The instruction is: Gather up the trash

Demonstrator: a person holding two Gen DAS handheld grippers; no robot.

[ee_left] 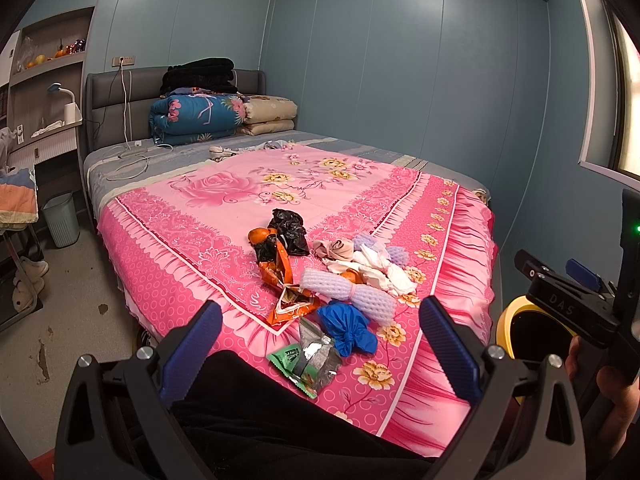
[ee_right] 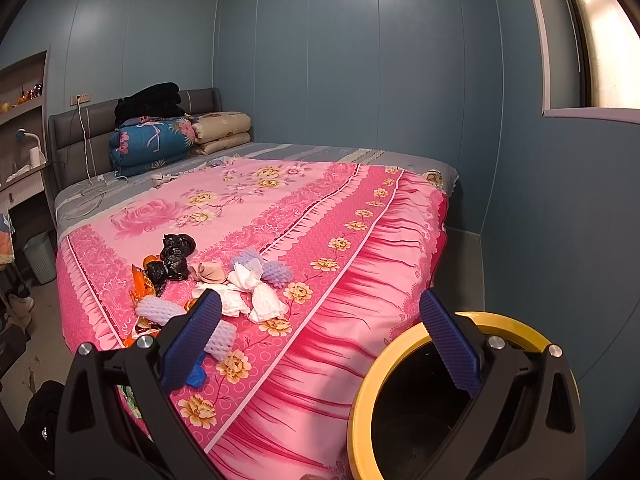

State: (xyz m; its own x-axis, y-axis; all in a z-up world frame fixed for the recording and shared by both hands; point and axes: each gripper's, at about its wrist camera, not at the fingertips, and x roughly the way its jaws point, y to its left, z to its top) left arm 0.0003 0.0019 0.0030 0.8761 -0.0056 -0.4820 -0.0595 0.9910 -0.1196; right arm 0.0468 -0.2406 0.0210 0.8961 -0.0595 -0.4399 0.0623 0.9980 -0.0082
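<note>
Here | left hand-held gripper (ee_left: 320, 344) wide open, empty | right hand-held gripper (ee_right: 320, 344) likewise

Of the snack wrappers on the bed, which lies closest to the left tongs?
The green and silver wrapper, at the bed's near edge. The orange wrapper lies farther in, by the black bags.

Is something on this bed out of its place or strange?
Yes. A pile of trash lies on the pink bedspread near its foot: black bags, an orange wrapper, crumpled tissues, foam netting, a blue bag. Both grippers are open, empty.
</note>
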